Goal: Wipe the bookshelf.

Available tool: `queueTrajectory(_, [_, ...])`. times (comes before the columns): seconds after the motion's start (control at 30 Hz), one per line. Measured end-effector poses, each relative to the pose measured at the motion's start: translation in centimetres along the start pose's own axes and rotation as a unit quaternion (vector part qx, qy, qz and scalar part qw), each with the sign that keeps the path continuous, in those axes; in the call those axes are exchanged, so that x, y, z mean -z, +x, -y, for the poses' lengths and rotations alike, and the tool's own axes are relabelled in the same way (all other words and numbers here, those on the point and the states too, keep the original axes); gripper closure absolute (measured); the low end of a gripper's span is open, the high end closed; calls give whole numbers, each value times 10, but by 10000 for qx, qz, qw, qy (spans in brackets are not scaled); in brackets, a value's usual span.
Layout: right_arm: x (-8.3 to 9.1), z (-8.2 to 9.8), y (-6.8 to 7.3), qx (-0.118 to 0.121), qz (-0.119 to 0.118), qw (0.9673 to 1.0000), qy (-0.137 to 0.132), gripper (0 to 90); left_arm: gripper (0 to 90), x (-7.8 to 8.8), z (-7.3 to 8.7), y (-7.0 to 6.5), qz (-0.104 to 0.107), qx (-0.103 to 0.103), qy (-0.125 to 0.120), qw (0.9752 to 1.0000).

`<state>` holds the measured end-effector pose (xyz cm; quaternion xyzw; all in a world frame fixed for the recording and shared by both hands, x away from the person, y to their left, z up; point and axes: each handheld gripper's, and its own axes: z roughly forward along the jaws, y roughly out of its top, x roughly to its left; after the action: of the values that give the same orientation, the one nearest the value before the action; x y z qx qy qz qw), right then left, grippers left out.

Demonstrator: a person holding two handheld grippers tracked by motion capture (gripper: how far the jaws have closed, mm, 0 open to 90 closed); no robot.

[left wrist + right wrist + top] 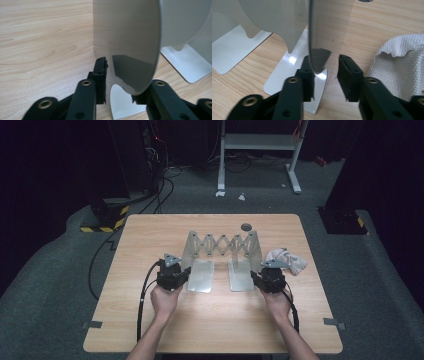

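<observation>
An expandable metal rack (222, 245) with a scissor lattice stands in the middle of the wooden table (215, 320). My left gripper (172, 272) sits at its left upright plate (189, 251), my right gripper (270, 275) at its right upright plate (255, 251). In the left gripper view the shiny plate (125, 37) stands between the jaws of the left gripper (120, 82), with a slit of space beside the left pad (101, 72). In the right gripper view the plate (327, 30) stands between the jaws of the right gripper (324, 62), clear of the right pad (348, 75). Both are open.
A crumpled white cloth (290, 260) lies just right of the rack, close to my right gripper; the same cloth (402, 65) also appears in the right gripper view. A small grey round cap (246, 227) sits in the tabletop behind the rack. The rack's flat feet (201, 276) point toward me.
</observation>
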<state>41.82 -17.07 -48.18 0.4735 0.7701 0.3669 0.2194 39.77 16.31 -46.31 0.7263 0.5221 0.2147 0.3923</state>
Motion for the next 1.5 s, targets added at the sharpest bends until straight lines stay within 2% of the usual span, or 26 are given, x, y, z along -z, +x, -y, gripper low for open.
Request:
queueTrajectory(0.27, [6, 12, -9, -57, 49, 9999, -83, 550, 492, -6, 12, 4, 72, 66, 35, 9999])
queueTrajectory(0.4, [7, 19, -14, -141, 27, 9999, -89, 527, 449, -11, 16, 5, 51, 23, 64, 10000])
queueTrajectory(0.67, [11, 26, -19, -149, 18, 9998, -121, 506, 432, -18, 22, 7, -8, 7, 97, 10000])
queueTrajectory(0.83, [15, 32, -24, -154, 64, 9998, -148, 503, 411, -26, 28, 9, -80, 19, 205, 9998])
queueTrajectory(0.97, [18, 39, -30, -240, 95, 9995, -170, 487, 409, -29, 35, 14, -116, 86, 187, 9997])
queueTrajectory(1.0, [19, 42, -33, -306, 104, 9993, -176, 478, 399, -31, 36, 16, -152, 109, 288, 9994])
queueTrajectory(1.17, [21, 46, -38, -405, 184, 9989, -128, 470, 396, -33, 40, 18, -196, 113, 323, 9992])
queueTrajectory(1.23, [21, 48, -41, -458, 217, 9986, -119, 464, 392, -35, 43, 20, -189, 223, 343, 9990])
queueTrajectory(1.33, [22, 50, -47, -533, 241, 9982, -117, 463, 386, -40, 48, 22, -197, 268, 451, 9984])
queueTrajectory(1.5, [24, 51, -54, -638, 289, 9974, -161, 463, 388, -41, 50, 23, -204, 294, 400, 9986])
